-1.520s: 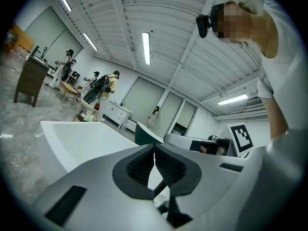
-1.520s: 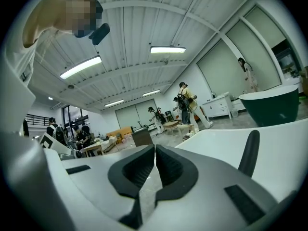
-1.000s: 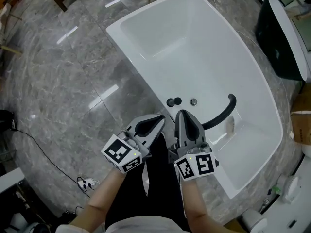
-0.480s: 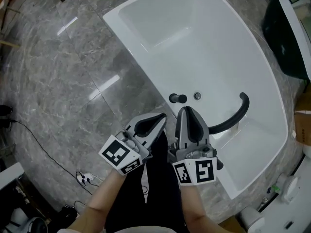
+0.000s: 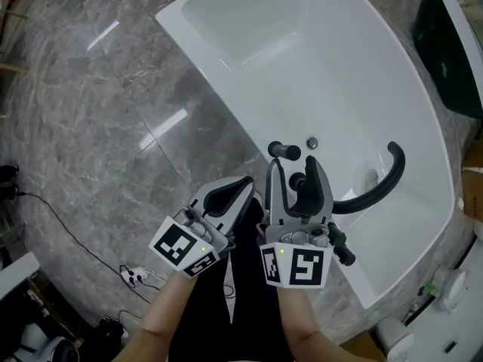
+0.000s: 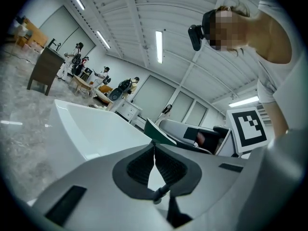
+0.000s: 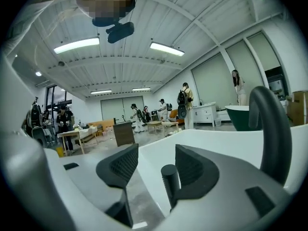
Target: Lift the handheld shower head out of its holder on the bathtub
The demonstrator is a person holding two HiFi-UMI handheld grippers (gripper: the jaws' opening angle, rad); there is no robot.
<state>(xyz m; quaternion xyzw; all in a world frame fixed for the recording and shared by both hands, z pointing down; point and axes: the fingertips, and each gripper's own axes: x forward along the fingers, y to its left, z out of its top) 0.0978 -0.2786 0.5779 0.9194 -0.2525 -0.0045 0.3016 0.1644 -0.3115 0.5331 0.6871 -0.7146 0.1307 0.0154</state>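
The handheld shower head (image 5: 299, 181) is a black upright cylinder (image 7: 169, 179) on the white bathtub's near rim (image 5: 226, 119). My right gripper (image 5: 294, 168) straddles it. Its jaws are opening, and in the right gripper view (image 7: 155, 158) the cylinder stands close to the right pad (image 7: 192, 165), with a gap to the left one. My left gripper (image 5: 243, 184) hangs just left of it over the tub's edge, shut and empty, its pads meeting in the left gripper view (image 6: 154, 150).
A curved black spout (image 5: 377, 187) arches over the tub at the right (image 7: 274, 129). A second black knob (image 5: 283, 151) and a chrome fitting (image 5: 312, 142) sit on the rim just beyond the jaws. Grey marble floor (image 5: 90, 127) lies left; a cable (image 5: 68, 240) trails there.
The right gripper's jaws have gone from shut to wide apart, and the black cylinder now shows between them. Both grippers have sunk a little toward the rim.
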